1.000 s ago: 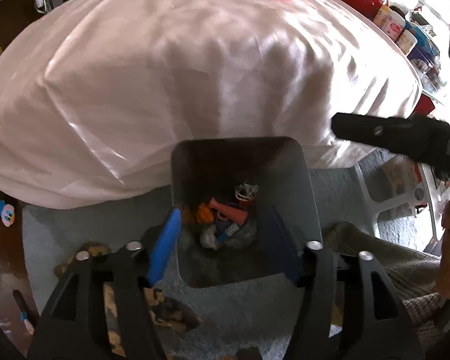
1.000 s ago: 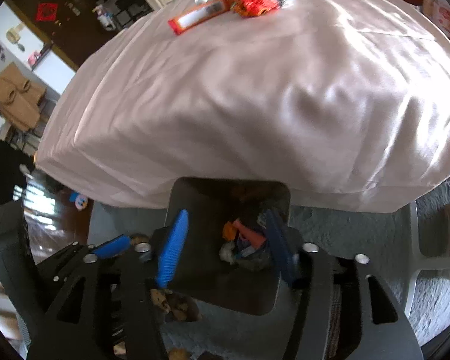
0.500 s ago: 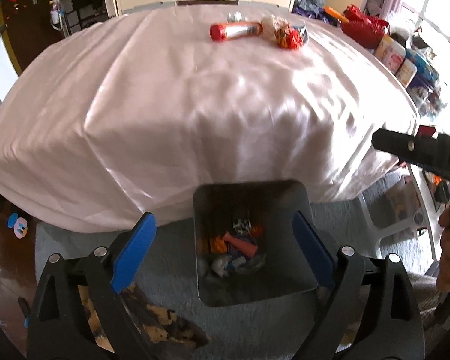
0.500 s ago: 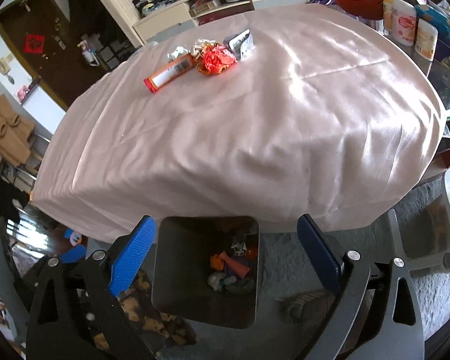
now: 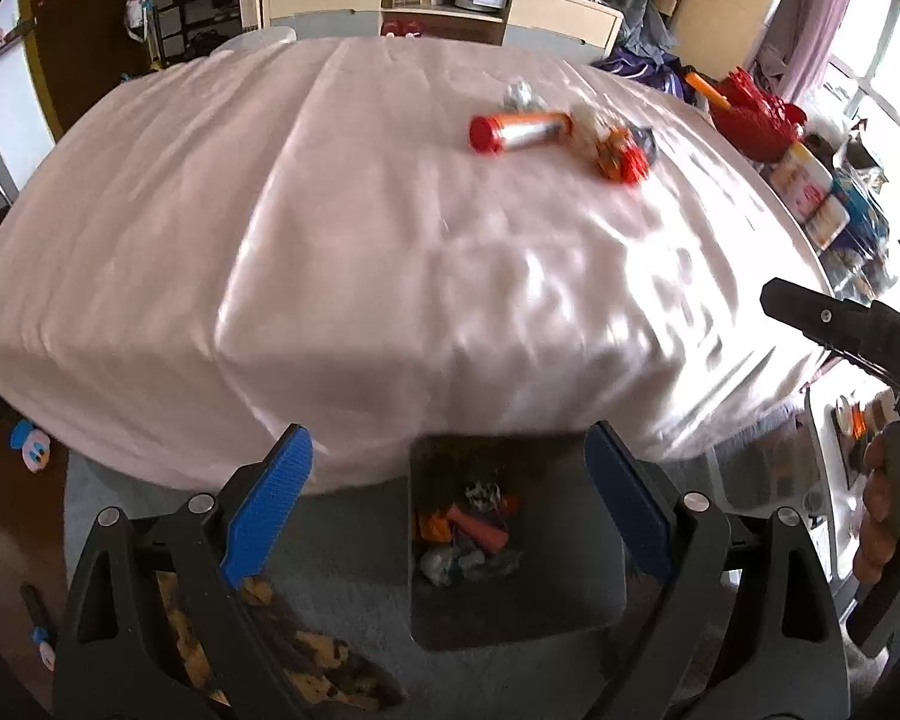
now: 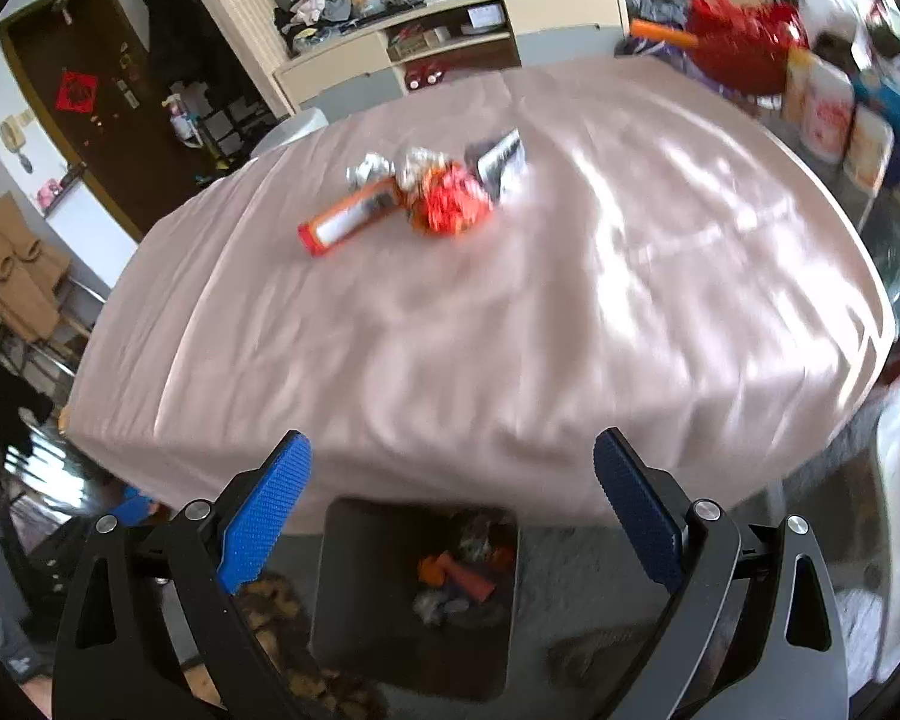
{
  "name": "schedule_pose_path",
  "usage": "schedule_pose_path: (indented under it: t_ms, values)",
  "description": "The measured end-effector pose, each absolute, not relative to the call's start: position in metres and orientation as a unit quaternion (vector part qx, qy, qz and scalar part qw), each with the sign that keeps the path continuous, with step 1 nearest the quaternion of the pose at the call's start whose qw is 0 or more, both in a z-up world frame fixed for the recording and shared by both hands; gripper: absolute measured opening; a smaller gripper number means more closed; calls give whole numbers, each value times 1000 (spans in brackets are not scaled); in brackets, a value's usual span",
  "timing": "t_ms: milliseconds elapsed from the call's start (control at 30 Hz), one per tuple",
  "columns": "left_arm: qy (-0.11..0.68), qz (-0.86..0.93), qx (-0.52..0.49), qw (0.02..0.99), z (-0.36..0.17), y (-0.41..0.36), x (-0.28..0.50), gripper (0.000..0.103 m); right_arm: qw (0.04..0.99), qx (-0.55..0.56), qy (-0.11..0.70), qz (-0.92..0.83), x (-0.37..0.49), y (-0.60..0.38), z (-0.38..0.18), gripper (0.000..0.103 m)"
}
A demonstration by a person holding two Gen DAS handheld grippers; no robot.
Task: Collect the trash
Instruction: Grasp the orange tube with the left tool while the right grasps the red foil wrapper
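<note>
Both grippers have risen from the bin (image 5: 510, 546). The left gripper (image 5: 447, 504), narrow a second ago, now spreads its fingers empty; so does the right gripper (image 6: 450, 504). Remaining trash, a tube (image 6: 354, 216) and wrappers (image 6: 450, 198), waits on the tabletop (image 6: 510, 330).

Daylit from right-side windows — glare, motion blur, fisheye-bent edges

We saw a red-capped silver tube (image 5: 519, 131) lying beside a crumpled orange-red wrapper (image 5: 620, 159); the dark square bin (image 5: 510, 546) held scraps.
</note>
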State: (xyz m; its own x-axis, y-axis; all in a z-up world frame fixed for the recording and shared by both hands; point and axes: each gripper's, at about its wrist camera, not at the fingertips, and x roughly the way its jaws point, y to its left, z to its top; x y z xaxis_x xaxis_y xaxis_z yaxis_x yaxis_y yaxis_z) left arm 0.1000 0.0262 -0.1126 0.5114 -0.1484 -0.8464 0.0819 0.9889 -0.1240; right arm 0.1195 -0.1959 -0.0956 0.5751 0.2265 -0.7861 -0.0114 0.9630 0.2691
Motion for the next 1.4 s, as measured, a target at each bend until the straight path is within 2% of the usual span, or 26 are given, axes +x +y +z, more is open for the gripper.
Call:
schedule_pose_path:
  t_ms: [367, 433, 800, 1133, 1200, 1300, 1367, 1400]
  values:
    - [460, -77, 21, 885, -101, 26, 197, 87, 880, 121, 457, 40, 213, -189, -107, 94]
    - [448, -85, 34, 890, -101, 20, 212, 87, 882, 120, 455, 37, 227, -186, -108, 85]
    - [428, -91, 84, 895, -116, -6, 282, 87, 875, 96, 473, 32, 278, -174, -132, 62]
    - [419, -113, 121, 893, -135, -30, 315, 86, 881, 88, 463, 42, 283, -180, -133, 55]
    - [422, -125, 120, 890, -138, -35, 318, 82, 882, 86, 461, 43, 283, -180, -133, 54]
    - [431, -142, 120, 883, -143, -41, 320, 66, 883, 84, 459, 45, 284, -181, -131, 51]
    - [429, -152, 117, 883, -144, -45, 318, 48, 883, 86, 459, 46, 284, -181, -130, 48]
    - [429, -156, 114, 882, -144, -48, 316, 46, 883, 87, 459, 47, 284, -180, -131, 40]
